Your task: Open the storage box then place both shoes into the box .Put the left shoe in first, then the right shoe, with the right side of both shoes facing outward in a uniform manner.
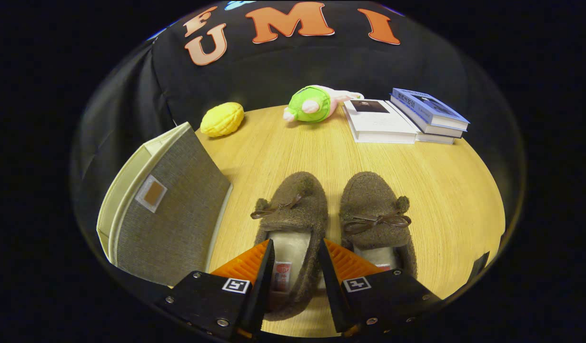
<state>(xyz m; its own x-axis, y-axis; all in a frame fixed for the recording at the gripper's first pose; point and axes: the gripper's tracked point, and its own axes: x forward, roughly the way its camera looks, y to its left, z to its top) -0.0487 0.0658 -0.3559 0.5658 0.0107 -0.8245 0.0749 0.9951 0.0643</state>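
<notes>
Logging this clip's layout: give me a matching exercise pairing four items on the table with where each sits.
Things:
1. left shoe
2. storage box
3. yellow toy
4. books

Places:
A. far side, beyond the box
B. between the open gripper fingers
C. far side, beyond the right shoe
D. beside the left shoe, lid closed

Pairs: 1-B, 2-D, 3-A, 4-C
</notes>
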